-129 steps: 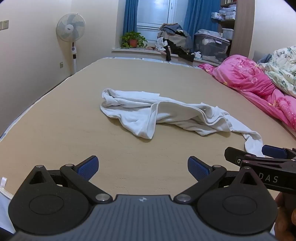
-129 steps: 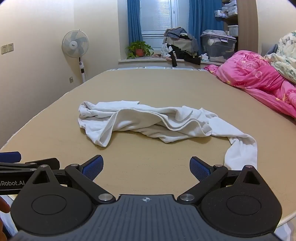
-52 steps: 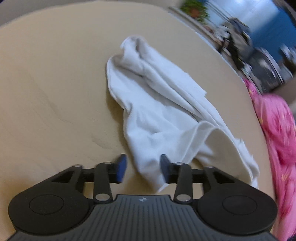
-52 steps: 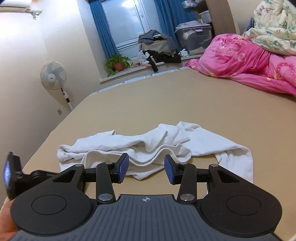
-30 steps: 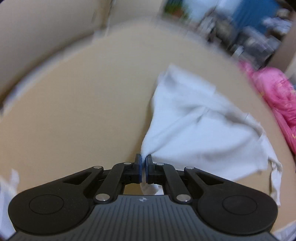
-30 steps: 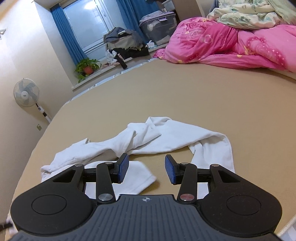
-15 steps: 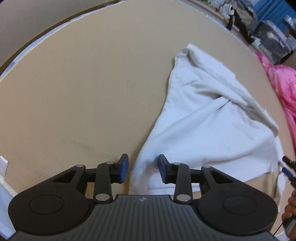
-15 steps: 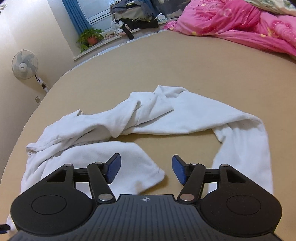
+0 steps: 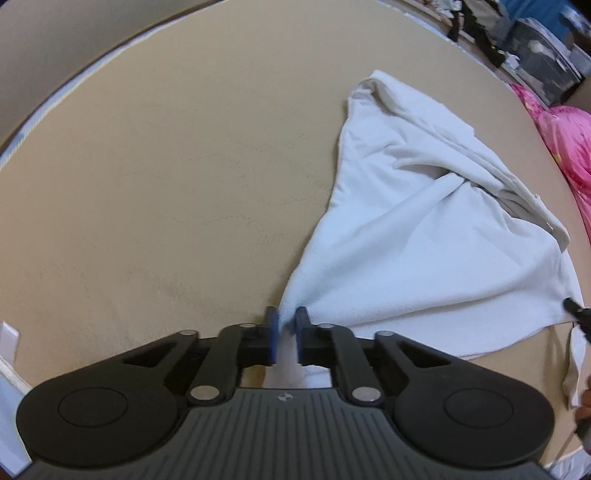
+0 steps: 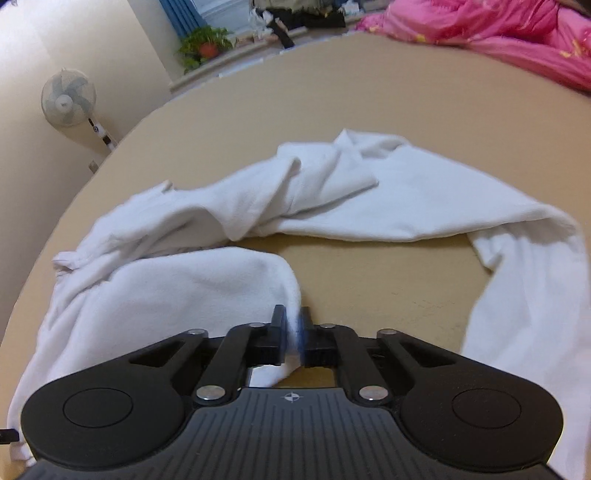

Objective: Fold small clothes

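Between the pads of the left gripper (image 9: pixel 285 326) a near corner of the white garment (image 9: pixel 424 236) is pinched, cloth fanning ahead and rightward; the right gripper (image 10: pixel 293 328) clamps another near edge, garment (image 10: pixel 258 206) stretching ahead and leftward; both equally near.

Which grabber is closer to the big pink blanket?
Right. The right gripper pinches the white cotton garment on the side toward the pink blanket; the left gripper pinches its other end, farther away.
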`<state>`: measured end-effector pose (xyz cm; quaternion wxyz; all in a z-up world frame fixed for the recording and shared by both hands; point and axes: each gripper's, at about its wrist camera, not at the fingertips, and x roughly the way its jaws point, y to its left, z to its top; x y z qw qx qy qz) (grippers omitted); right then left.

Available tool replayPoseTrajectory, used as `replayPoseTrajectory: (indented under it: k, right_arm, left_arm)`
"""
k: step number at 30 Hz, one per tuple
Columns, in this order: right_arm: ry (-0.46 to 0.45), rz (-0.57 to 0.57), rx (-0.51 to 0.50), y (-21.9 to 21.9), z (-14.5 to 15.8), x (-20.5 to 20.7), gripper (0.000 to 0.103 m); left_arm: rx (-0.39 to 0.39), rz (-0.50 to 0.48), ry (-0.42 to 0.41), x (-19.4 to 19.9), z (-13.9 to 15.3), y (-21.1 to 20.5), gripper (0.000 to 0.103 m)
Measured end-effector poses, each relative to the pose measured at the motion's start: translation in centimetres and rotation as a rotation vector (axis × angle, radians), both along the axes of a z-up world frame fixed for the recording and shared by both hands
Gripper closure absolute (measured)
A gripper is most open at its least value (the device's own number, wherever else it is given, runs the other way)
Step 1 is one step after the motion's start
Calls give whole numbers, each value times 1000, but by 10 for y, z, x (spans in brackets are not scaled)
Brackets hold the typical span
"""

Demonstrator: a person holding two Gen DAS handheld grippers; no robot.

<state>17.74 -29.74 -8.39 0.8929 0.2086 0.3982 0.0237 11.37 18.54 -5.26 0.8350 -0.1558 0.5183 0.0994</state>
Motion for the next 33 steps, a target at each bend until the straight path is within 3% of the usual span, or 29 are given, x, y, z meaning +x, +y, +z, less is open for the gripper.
replayPoseTrajectory:
  k: [6,12,17,20,23,25,27,28,29,30,31,33]
  right_arm:
    - [-83,6,76,-13,60,-61,98]
    - [-106,-55,145,-39,91,-153,98]
    - [-160,-32,144,-58,109,-240,98]
    - [-95,-45,135,-71,102,-276,98]
    - [93,-31,39,-69,75,-277,97]
    - [158,-39,-22,-65,61,-271,95]
    - [129,-70,-89,-62,61,-269,93]
    - [112,-80,-92,-61,61,-266,93]
    - [102,-79,-78,-61,62,-263,90]
    - [95,-71,-65,-61,62,-259,81]
    - [102,-63,-65,-58,60,-252,74]
    - [145,-39,-80,-53,51,-242,70]
  left_arm:
    - [-23,-30,-100,-22,27,0,99]
    - [-3,-173,-219,-78,63,2,101]
    - [-95,-276,-180,-129,64,22,102]
    - [-69,-378,-103,-146,52,11,103]
    - [35,-446,-50,-141,41,-6,103]
    - [19,-446,-72,-130,45,-9,99]
    - [-7,-446,-105,-119,49,-17,92]
    - [-12,-446,-110,-114,49,-24,84]
    - [-11,-446,-102,-108,46,-29,62]
    - [-4,-450,-88,-103,43,-38,54]
    - [8,-459,-61,-100,34,-46,54]
    - [27,-475,17,-99,13,-50,54]
